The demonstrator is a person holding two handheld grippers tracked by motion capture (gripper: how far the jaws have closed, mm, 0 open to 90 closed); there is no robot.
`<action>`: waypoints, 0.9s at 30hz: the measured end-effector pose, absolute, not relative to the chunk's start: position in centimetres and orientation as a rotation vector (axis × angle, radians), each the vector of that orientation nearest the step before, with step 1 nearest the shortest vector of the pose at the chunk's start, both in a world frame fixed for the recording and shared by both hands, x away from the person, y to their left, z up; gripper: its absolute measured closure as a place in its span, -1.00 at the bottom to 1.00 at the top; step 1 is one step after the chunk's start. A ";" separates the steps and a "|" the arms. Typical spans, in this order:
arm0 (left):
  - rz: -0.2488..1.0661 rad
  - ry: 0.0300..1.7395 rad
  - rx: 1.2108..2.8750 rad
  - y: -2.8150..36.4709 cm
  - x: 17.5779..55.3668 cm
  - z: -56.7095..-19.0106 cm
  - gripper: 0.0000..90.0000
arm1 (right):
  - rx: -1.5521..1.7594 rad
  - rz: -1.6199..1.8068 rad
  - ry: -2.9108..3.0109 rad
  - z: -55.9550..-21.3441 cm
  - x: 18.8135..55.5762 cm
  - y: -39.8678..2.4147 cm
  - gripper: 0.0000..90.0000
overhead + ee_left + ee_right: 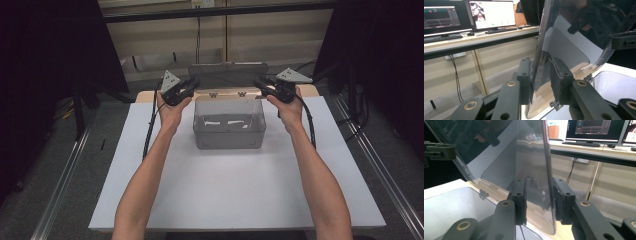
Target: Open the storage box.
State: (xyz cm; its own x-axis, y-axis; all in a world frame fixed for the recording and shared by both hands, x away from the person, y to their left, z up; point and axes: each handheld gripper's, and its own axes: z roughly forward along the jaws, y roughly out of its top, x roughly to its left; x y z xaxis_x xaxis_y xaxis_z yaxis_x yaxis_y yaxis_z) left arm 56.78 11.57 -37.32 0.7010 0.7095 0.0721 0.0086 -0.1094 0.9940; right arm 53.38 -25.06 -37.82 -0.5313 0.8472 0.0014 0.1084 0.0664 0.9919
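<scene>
Forearms reach over the white counter [235,195] to a clear grey box [229,131] at its far middle. Its hinged lid [227,76] stands upright, clamped at either end by left gripper [192,85] and right gripper [260,86].

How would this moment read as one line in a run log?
box: open on white table | hinged lid: raised upright | left gripper: shut on lid's left edge | right gripper: shut on lid's right edge

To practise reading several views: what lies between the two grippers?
The high view shows the raised lid of the clear box, left gripper and right gripper each clamping one side edge.
</scene>
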 end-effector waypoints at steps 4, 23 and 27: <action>0.673 0.605 1.590 11.4 57.0 -37.4 0.60 | 0.956 1.507 1.732 -37.9 53.8 -25.0 0.45; 0.643 0.625 1.620 11.3 58.0 -38.3 0.57 | 0.997 1.529 1.744 -38.6 54.9 -25.1 0.47; 0.629 0.635 1.647 11.3 58.3 -38.9 0.57 | 1.000 1.535 1.745 -38.6 55.1 -25.2 0.47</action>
State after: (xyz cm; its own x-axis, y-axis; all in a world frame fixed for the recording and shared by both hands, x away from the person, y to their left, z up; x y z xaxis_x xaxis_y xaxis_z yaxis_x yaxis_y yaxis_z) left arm 58.35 11.34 -38.91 0.7048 0.7069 0.0596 0.0661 -0.1491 0.9866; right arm 55.12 -25.16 -38.60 -0.5345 0.8442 0.0402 0.1478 0.0465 0.9879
